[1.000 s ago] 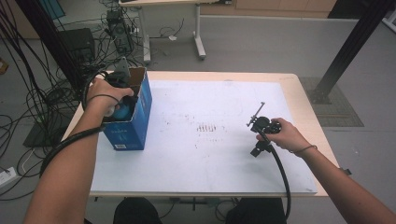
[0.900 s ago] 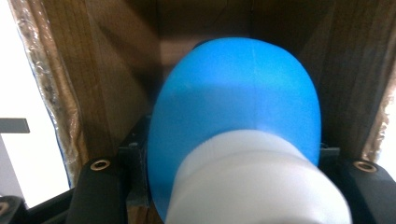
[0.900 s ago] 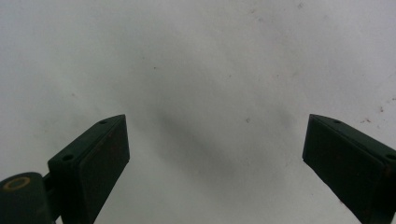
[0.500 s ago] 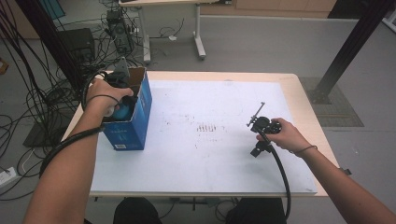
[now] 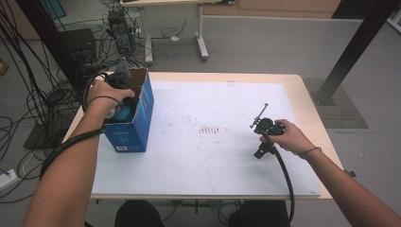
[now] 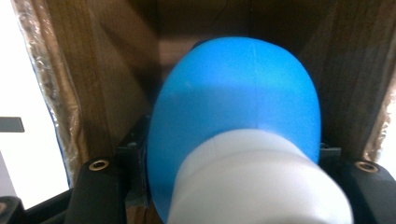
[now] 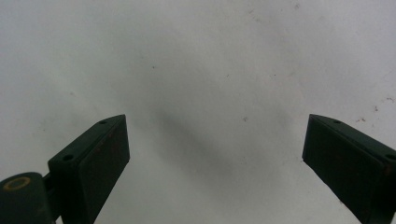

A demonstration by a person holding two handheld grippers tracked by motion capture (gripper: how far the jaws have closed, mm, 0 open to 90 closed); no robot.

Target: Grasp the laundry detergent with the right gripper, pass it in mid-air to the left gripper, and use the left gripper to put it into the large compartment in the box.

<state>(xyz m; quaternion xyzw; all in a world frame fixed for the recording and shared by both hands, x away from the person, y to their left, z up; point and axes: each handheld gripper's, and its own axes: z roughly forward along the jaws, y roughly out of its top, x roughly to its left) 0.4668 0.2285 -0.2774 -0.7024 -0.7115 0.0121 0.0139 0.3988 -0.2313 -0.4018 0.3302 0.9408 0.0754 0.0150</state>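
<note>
Left gripper (image 5: 124,101) inside blue cardboard box (image 5: 135,124), jaws just easing open around blue-and-white bottle (image 6: 238,116); right gripper (image 7: 219,158) wide open, empty, over white table (image 5: 213,156)

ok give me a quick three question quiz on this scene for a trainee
1. True or false: the right gripper holds a blue object.
2. Where is the blue and white object that sits between the left gripper's jaws? A) on the white table cover B) inside the blue cardboard box C) on the floor
3. Fill in: the right gripper's jaws stand ____ over the white table cover.

Key
1. False: nothing is between its jaws.
2. B: brown cardboard walls surround it. The jaws have just been opening, with the object between them.
3. open
</note>
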